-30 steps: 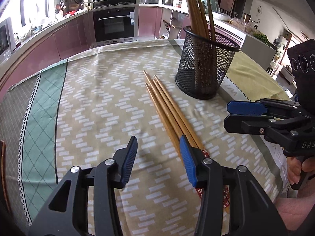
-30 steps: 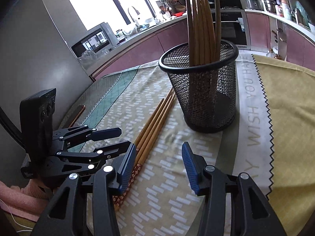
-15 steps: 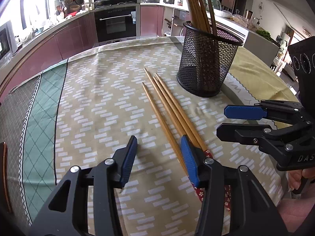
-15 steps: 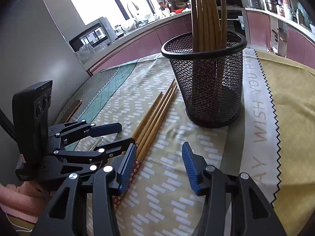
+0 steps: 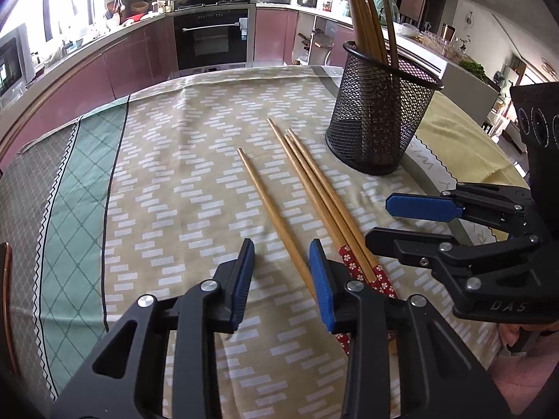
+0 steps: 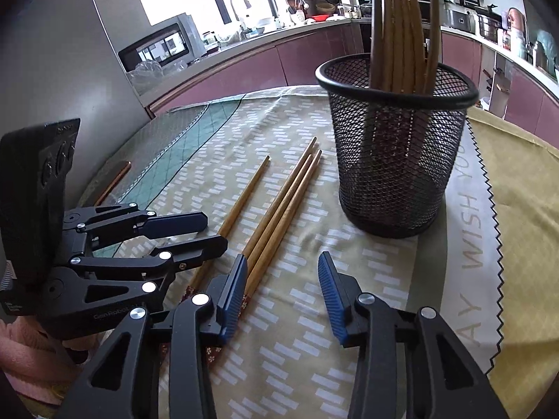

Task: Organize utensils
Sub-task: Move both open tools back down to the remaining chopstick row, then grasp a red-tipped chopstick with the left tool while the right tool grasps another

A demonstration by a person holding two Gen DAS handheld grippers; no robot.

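One chopstick (image 5: 272, 209) has slid apart, now between closing left gripper (image 5: 281, 279) pads.

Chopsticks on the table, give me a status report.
Left gripper closing around lone chopstick, not yet clamped. Right gripper closing, empty. Three chopsticks still loose beside mesh holder. Nothing in the way.

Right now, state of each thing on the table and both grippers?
mesh holder: upright, several chopsticks standing inside.
single chopstick: flat on the cloth, apart from the others.
three chopsticks: flat, side by side.
left gripper: jaws closing, single chopstick between them, not yet pinched.
right gripper: jaws closing, nothing held.
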